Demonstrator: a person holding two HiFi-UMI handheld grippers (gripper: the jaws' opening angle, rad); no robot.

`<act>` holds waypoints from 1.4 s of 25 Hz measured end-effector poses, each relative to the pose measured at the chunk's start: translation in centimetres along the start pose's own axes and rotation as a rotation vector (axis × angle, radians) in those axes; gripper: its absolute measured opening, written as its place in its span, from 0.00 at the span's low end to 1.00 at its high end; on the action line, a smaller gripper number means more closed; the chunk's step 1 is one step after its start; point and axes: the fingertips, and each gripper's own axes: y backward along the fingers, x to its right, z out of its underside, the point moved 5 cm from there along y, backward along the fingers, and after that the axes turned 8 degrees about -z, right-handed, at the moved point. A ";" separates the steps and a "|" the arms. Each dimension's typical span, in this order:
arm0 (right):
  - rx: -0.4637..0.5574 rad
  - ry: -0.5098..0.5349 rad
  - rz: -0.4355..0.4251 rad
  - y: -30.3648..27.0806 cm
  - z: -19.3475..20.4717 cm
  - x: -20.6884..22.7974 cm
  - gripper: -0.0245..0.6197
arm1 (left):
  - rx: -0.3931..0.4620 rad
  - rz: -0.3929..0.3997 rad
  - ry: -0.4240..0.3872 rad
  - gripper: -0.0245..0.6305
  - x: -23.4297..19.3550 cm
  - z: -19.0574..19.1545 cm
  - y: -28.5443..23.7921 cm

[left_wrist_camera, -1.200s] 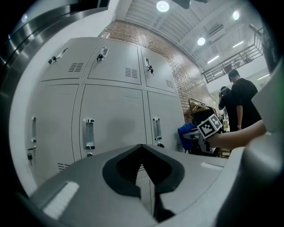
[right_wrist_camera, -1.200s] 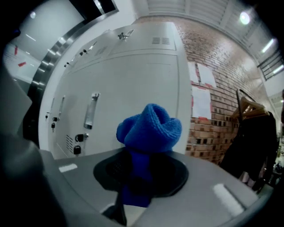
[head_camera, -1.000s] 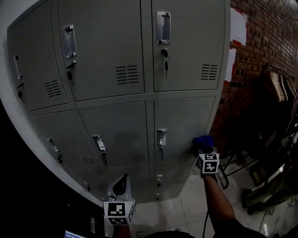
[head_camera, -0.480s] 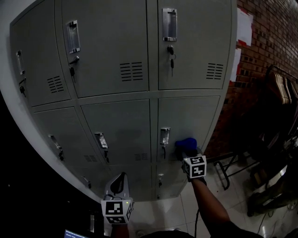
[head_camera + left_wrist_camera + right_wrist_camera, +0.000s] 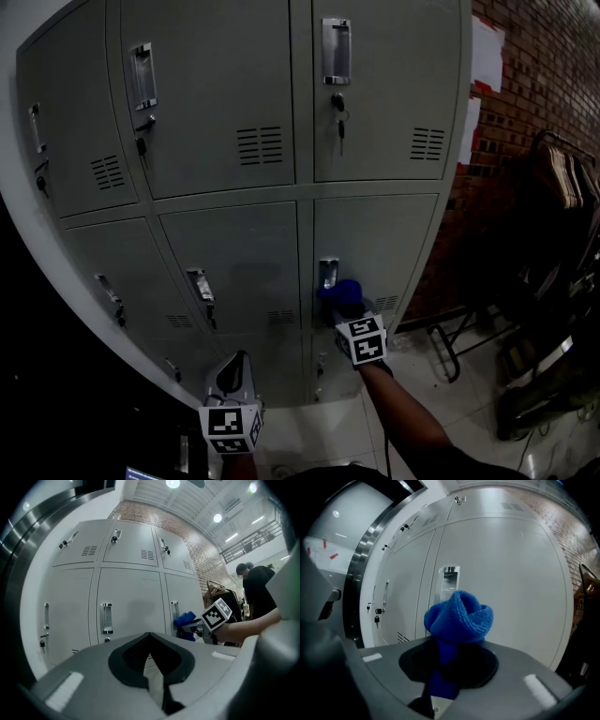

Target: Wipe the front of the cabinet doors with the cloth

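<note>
- Two hand-held grippers facing a bank of grey cabinet doors [image 5: 216,103], only one of them at work.
- Right gripper [image 5: 347,311]: jaws clamped on a bunched blue cloth [image 5: 339,292]. Wad bulging out past the tips, pressed to or all but touching the lower right door [image 5: 384,239] straight ahead.
- Just beyond the cloth and slightly above it: that door's recessed handle [image 5: 449,581].
- Changed over the last second: cloth carried sideways to this claw's left, from the door's far right edge across its lower part to the handle side.
- Meaning for the task: one low pass across this door seemingly done. Upper part of the same door, well above the claw, and the doors further to its left probably still unwiped.
- Left gripper [image 5: 234,375]: jaws pressed together on nothing. Held low, well apart from the working claw on its left, aimed at the middle column of doors but short of them. No real shift in the last second.
- Likely need next: a lift or detour of the cloth around the handle, with some risk of the wad snagging there.
</note>
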 end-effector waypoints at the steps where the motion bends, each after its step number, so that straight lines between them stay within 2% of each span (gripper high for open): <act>1: 0.001 0.003 -0.004 0.1 0.0 0.0 0.19 | -0.001 0.001 0.001 0.06 0.0 0.0 0.0; 6: 0.039 0.013 0.014 1.6 0.2 0.9 0.20 | -0.001 -0.008 0.007 0.06 -0.2 0.1 0.1; 10: -0.007 0.011 0.122 3.8 2.7 4.5 0.20 | 0.019 -0.011 -0.010 0.06 0.1 -0.5 -0.2; 15: -0.096 -0.080 0.262 6.1 7.7 10.4 0.20 | 0.024 -0.001 -0.022 0.06 0.5 -0.9 -0.4; 20: -0.119 -0.071 0.355 6.8 9.3 13.3 0.20 | 0.018 0.043 -0.041 0.06 2.0 -1.3 -1.0; 27: -0.127 -0.115 0.371 5.9 9.1 13.4 0.20 | 0.001 0.046 -0.026 0.06 2.0 -0.7 -1.5; 35: -0.113 -0.079 0.285 4.1 8.4 10.0 0.20 | -0.035 0.046 -0.013 0.06 1.9 0.6 -1.3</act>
